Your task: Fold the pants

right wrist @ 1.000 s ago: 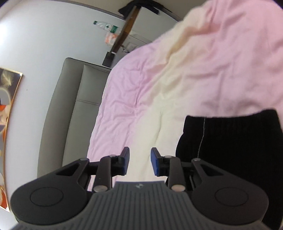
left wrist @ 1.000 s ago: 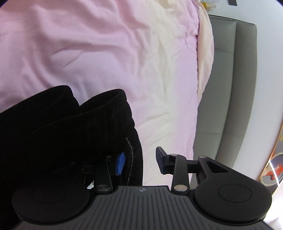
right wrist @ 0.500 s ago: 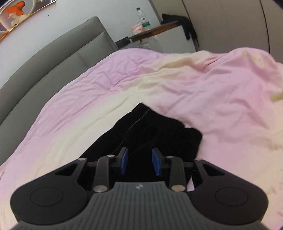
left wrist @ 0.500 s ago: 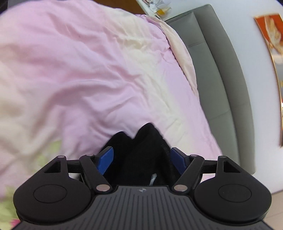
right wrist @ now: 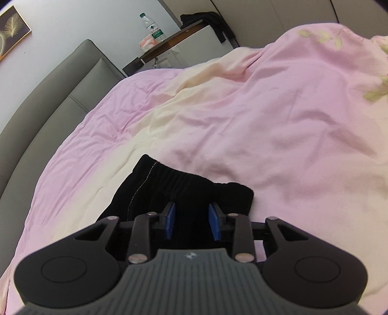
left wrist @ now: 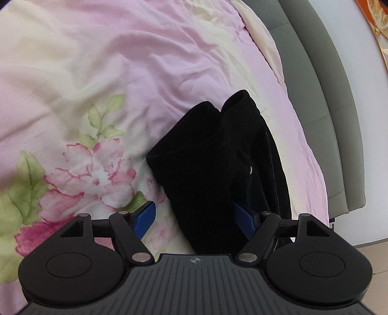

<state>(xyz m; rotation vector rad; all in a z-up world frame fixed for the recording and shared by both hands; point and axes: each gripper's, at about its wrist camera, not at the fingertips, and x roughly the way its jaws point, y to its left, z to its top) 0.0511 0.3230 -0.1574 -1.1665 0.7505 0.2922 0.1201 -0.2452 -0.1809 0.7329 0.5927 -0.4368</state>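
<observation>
Black pants (left wrist: 218,157) lie folded in a thick bundle on a pink and cream quilt (left wrist: 121,60). My left gripper (left wrist: 195,219) stands open wide at the bundle's near end. Its left pad is clear of the cloth and its right pad sits at the cloth's edge. In the right wrist view the pants (right wrist: 184,184) show their ribbed waistband and a pale side seam. My right gripper (right wrist: 192,223) hovers low over them with its jaws opening. The black cloth shows in the gap, and the pads do not press on it.
A grey padded headboard (left wrist: 322,97) runs along the bed's side. Beyond the quilt (right wrist: 278,121) a bedside table (right wrist: 169,41) holds a water bottle (right wrist: 152,26) and a dark garment (right wrist: 208,19). A pink flower print (left wrist: 92,174) marks the quilt beside the pants.
My left gripper let go of the pants, opened wide and drew back from them. My right gripper swung from beside the pants to over them, sank lower, and its jaws widened a little.
</observation>
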